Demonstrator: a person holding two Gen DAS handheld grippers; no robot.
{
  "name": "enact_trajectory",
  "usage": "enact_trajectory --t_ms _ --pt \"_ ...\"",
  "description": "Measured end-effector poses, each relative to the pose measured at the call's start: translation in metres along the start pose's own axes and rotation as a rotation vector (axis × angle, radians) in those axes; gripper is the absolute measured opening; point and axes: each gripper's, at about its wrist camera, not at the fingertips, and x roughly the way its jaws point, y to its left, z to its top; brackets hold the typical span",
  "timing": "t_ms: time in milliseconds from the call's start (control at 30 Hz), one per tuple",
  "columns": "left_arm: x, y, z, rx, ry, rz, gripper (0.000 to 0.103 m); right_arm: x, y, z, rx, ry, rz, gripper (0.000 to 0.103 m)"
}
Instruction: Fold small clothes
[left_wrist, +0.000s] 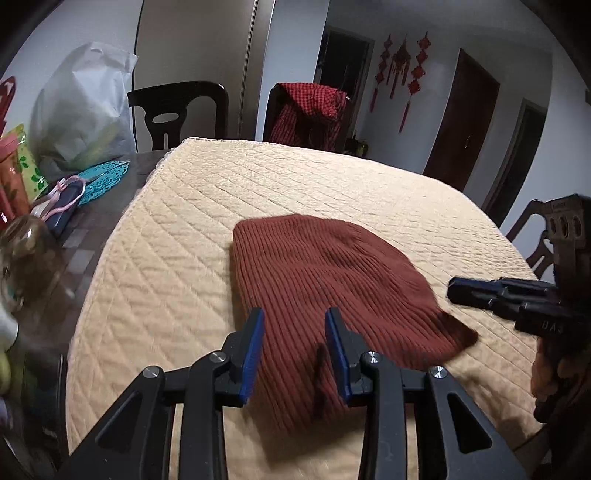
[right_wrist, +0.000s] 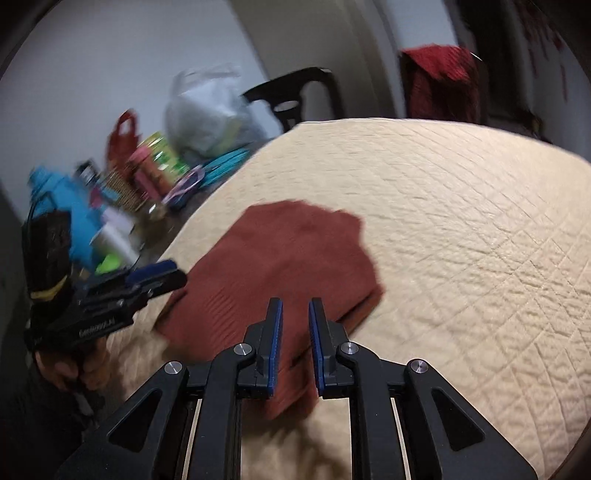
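The left gripper hovers over the near edge of the knitted hat, its jaws parted a moderate way with nothing clamped between them. The right gripper hangs above the same hat from the other side, its jaws drawn narrow with a clear gap and no cloth pinched. The hat lies flat on the quilted cream cover, apparently doubled over once, with one corner poking out at its right side. The fold looks largely made; tidying that corner, or a second fold, may remain.
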Motion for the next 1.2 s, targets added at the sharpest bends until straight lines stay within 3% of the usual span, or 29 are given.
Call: enact_trajectory --t_ms 167,900,1200 --pt "0.011 -0.005 -0.019 0.016 0.056 0.048 0.037 0.019 0.009 -0.025 -0.067 0.087 -0.062 0.014" --pt "-0.002 -0.014 -0.027 0.02 0.025 0.117 0.037 -0.002 0.018 -0.032 -0.051 0.021 -0.09 0.017" --pt "-0.014 -0.019 -0.037 0.012 0.01 0.15 0.037 -0.002 0.019 -0.045 -0.064 0.047 -0.116 0.017"
